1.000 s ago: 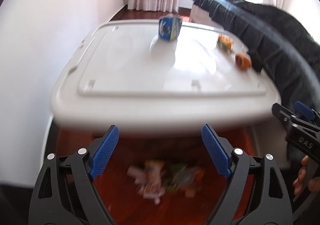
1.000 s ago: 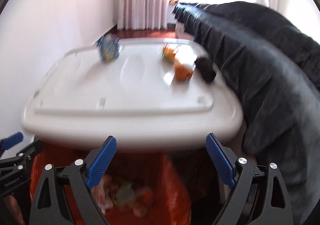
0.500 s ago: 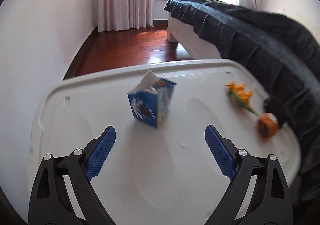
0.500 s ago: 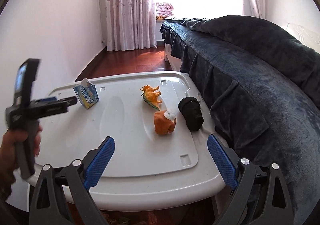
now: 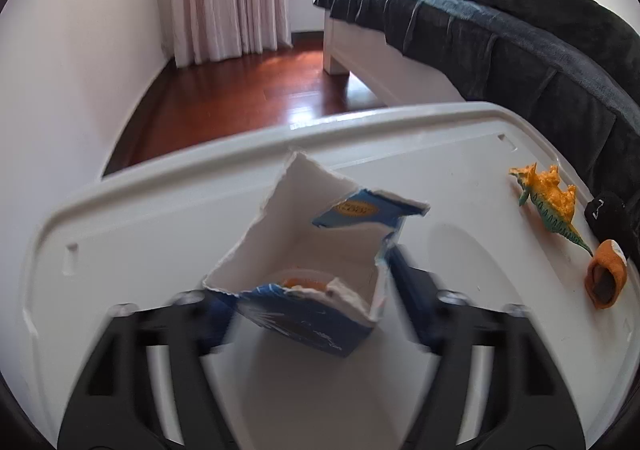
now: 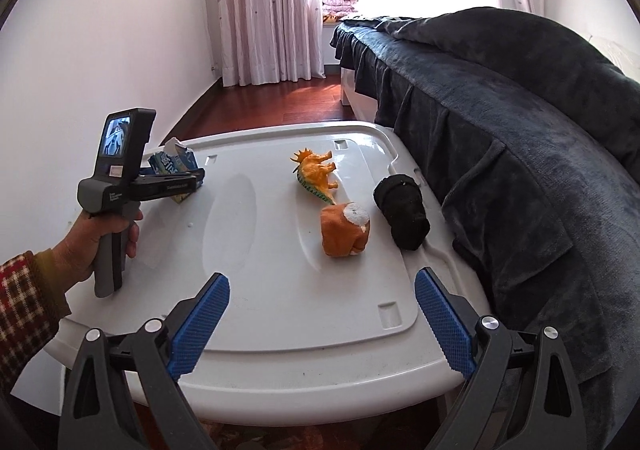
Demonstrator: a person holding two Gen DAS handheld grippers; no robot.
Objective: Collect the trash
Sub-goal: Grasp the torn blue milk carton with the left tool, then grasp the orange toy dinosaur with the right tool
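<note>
A bedroom with a dark wooden floor (image 6: 304, 97), pale pink curtains (image 6: 264, 9) at a bright window and a bed draped in a dark blanket (image 6: 520, 121) frames a white plastic storage-box lid (image 6: 280, 290) that serves as the work surface. On its far left part stands a torn blue carton (image 5: 316, 262), its top ripped open so the white inside shows, with something orange lying at the bottom. The left gripper (image 5: 308, 290) reaches around this carton with one finger on each side; the fingers are blurred in the left wrist view, and whether the pads press the cardboard or only bracket it cannot be told. From the right wrist view the same tool shows as a grey handle with a small screen, held in the person's left hand (image 6: 96, 238), whose sleeve is a red checked fabric. Toward the blanket side of the lid lie an orange toy dinosaur (image 6: 318, 173), an orange plush piece (image 6: 344, 230) with a white patch, and a black rolled fabric item (image 6: 402, 209); the plush and the black item sit just beside each other, the dinosaur a little farther back. The right gripper (image 6: 320, 326) hangs above the near edge of the lid with its blue-padded jaws spread wide and nothing between them
</note>
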